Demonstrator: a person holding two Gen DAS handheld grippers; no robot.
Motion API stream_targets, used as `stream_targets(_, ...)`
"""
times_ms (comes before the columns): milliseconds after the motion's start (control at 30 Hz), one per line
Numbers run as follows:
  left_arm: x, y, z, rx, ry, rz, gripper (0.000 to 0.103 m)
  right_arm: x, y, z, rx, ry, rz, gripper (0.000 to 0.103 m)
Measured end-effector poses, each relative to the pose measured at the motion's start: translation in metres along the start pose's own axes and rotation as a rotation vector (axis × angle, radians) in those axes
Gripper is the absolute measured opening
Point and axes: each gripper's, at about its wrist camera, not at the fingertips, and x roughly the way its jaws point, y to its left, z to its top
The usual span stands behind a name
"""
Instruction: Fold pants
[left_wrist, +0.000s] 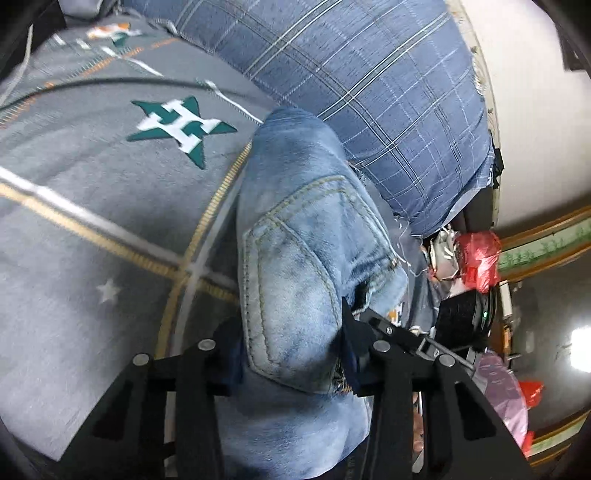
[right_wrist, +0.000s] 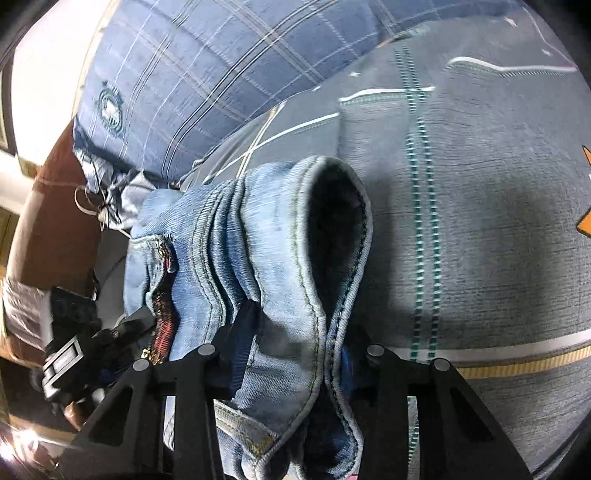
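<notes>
Fingers of our left gripper (left_wrist: 291, 354) pinch the faded light-blue denim pants (left_wrist: 295, 236) at the stitched back-pocket end; our right gripper (right_wrist: 295, 354) clamps the bunched waistband (right_wrist: 295, 258), its dark opening gaping. We hold the pants over the grey printed bedsheet (left_wrist: 92, 206), beside the blue plaid pillow (left_wrist: 369, 88).

A grey patterned bedspread (left_wrist: 92, 221) is covering the bed, a blue plaid pillow (left_wrist: 369, 92) is lying beside a white wall (left_wrist: 535, 129), and bright light (left_wrist: 580, 349) is glaring nearby.
</notes>
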Motion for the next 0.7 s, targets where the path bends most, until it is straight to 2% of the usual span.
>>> stream_targets(67,-0.002,0.007,-0.002,-0.004,0.004,0.013,0.045,0.008,0.016,0.0,-0.065,-0.006,-0.037,0.04)
stream_targets(167,0.013,0.032,0.006,-0.115,0.049,0.006,0.052,0.014,0.023,0.0,-0.087,-0.004,-0.055,0.039)
stream_targets(200,0.018,0.042,0.009,-0.147,0.063,0.002,0.051,0.013,0.022,0.0,-0.085,-0.004,-0.057,0.037)
stream_targets(267,0.014,0.041,0.009,-0.142,0.047,-0.001,0.041,0.008,0.03,-0.002,-0.122,-0.03,-0.079,0.031)
stream_targets(367,-0.003,0.02,0.007,-0.056,-0.04,-0.001,0.037,-0.005,0.052,-0.012,-0.255,-0.102,-0.14,0.026)
stream_targets(467,-0.018,0.012,0.011,-0.044,-0.109,-0.045,0.036,-0.01,0.055,-0.008,-0.236,-0.134,-0.091,0.023)
stream_targets(567,-0.022,0.009,0.023,-0.059,-0.114,-0.066,0.036,-0.019,0.056,0.006,-0.207,-0.157,-0.029,0.022)
stream_targets(700,-0.033,-0.015,0.061,-0.031,-0.151,-0.064,0.036,-0.023,0.08,0.046,-0.222,-0.186,-0.008,0.022)
